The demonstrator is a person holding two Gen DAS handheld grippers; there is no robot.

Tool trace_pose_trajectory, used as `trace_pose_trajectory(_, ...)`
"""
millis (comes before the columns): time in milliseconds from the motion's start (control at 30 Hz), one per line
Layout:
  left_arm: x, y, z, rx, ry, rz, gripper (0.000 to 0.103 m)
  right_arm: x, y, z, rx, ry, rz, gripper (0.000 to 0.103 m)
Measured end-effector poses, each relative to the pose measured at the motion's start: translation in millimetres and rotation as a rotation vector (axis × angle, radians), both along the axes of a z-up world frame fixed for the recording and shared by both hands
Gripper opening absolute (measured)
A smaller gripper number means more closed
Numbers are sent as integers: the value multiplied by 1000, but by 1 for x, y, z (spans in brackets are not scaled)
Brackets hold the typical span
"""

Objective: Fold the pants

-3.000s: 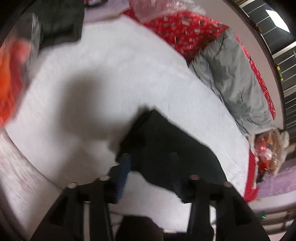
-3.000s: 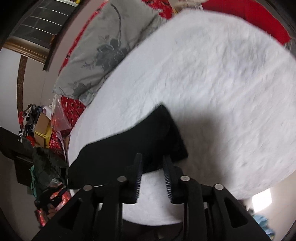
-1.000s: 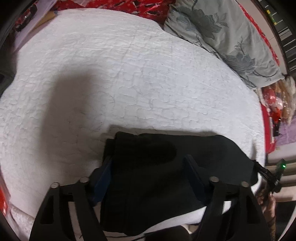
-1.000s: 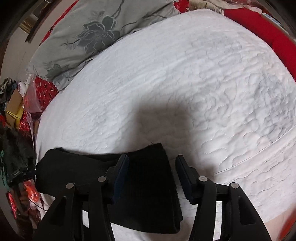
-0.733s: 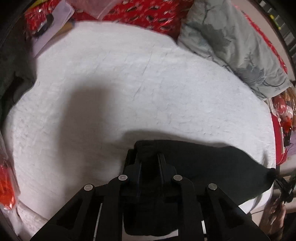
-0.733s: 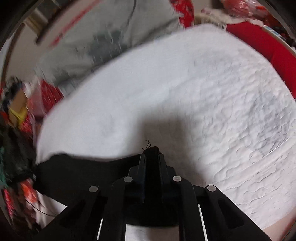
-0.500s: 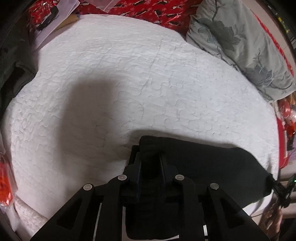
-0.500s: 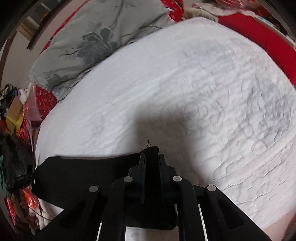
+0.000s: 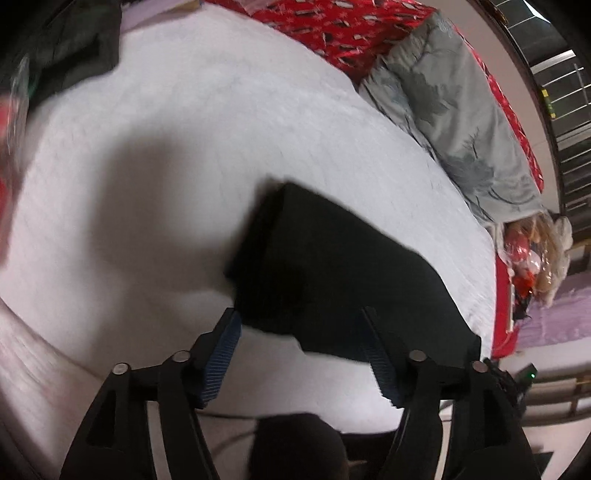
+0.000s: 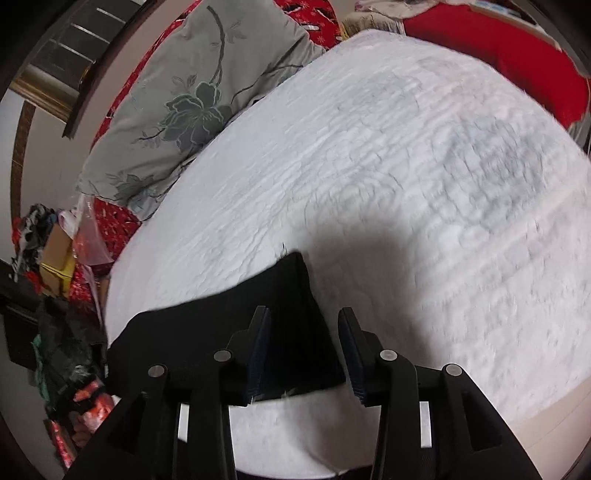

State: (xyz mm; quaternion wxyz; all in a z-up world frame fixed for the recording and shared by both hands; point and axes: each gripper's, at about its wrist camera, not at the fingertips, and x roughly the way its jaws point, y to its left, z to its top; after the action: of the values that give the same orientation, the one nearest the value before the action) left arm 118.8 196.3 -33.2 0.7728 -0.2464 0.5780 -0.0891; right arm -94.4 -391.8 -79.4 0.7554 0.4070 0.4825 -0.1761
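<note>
The black pants [image 9: 343, 280] lie folded into a flat oblong on the white quilted bed [image 9: 184, 129]. In the left wrist view my left gripper [image 9: 303, 354] is open, its blue-padded fingers [image 9: 221, 354] astride the near edge of the pants, holding nothing. In the right wrist view the same pants [image 10: 236, 332] lie near the bed's front edge [image 10: 295, 428]. My right gripper [image 10: 303, 354] is open, its fingers astride the right end of the pants, holding nothing.
A grey flowered pillow [image 9: 461, 110] and red patterned bedding [image 9: 351, 29] lie at the far side of the bed. Dark clothes [image 9: 62, 48] lie at the bed's far left. Clutter and bags [image 10: 55, 277] stand beside the bed.
Both grippers were shut on the pants half a second ago. Now both have opened and drawn back, and the pants lie free on the bed.
</note>
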Motion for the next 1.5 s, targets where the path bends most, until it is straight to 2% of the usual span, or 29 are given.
trace_pose_trajectory(133, 1, -6, -25, -39, 59, 12, 66, -3, 5, -12, 22, 25, -2, 41)
trace_pose_trajectory(200, 7, -6, -33, -33, 64, 47, 61, -3, 9, -17, 42, 19, -9, 41)
trace_pose_trajectory(233, 12, -5, -36, -22, 62, 64, 48, -3, 11, -19, 43, 15, -17, 41)
trace_pose_trajectory(267, 16, -3, -38, -9, 63, 83, 31, -4, 12, -21, 38, 12, -26, 41)
trace_pose_trajectory(300, 19, 0, -39, -4, 68, 106, 21, -3, 13, -23, 25, 16, -30, 37)
trace_pose_trajectory(333, 22, 7, -39, -23, 74, 140, 16, -4, 14, -23, 10, 29, -28, 20)
trace_pose_trajectory(367, 20, 9, -37, -38, 70, 162, 14, -3, 14, -22, 4, 38, -25, 11)
trace_pose_trajectory(400, 19, 14, -32, -43, 52, 169, 14, -5, 13, -17, 28, 7, -36, 10)
trace_pose_trajectory(433, 19, 15, -29, -15, 36, 158, 13, -7, 12, -11, 39, -22, -44, 8)
trace_pose_trajectory(533, 19, 14, -41, 46, 87, 132, 13, -9, 11, -5, 19, -21, -13, 8)
trace_pose_trajectory(600, 18, 14, -53, 49, 120, 131, 14, -10, 12, -14, 21, 20, -10, 8)
trace_pose_trajectory(700, 17, 19, -62, 23, 126, 149, 19, -13, 12, -26, 33, 39, -32, 9)
trace_pose_trajectory(733, 16, 22, -64, 9, 126, 155, 22, -13, 12, -28, 32, 41, -33, 9)
trace_pose_trajectory(767, 14, 25, -64, 1, 125, 162, 29, -12, 12, -28, 35, 41, -35, 10)
trace_pose_trajectory(833, 8, 28, -57, 34, 113, 176, 47, -12, 11, -25, 43, 36, -31, 16)
trace_pose_trajectory(867, 6, 28, -55, 48, 106, 181, 52, -12, 10, -22, 40, 38, -29, 18)
trace_pose_trajectory(933, -4, 25, -45, 53, 93, 185, 53, -18, 7, -15, 34, 34, -33, 24)
trace_pose_trajectory(1000, -17, 10, -31, 37, 80, 184, 53, -25, 2, -7, 43, 8, -52, 24)
trace_pose_trajectory(1133, -34, -45, -4, 24, 26, 81, 54, -33, -11, 6, 45, -31, -78, 35)
trace_pose_trajectory(1233, -36, -113, 8, -31, 14, -33, 63, -29, -17, 8, 62, -47, -73, 37)
trace_pose_trajectory(1367, -34, -202, -4, -65, 50, -152, 66, -18, -17, 3, 87, -51, -35, 42)
trace_pose_trajectory(1500, -40, -283, -33, -167, 160, -211, 65, -15, -19, -4, 108, -44, -12, 43)
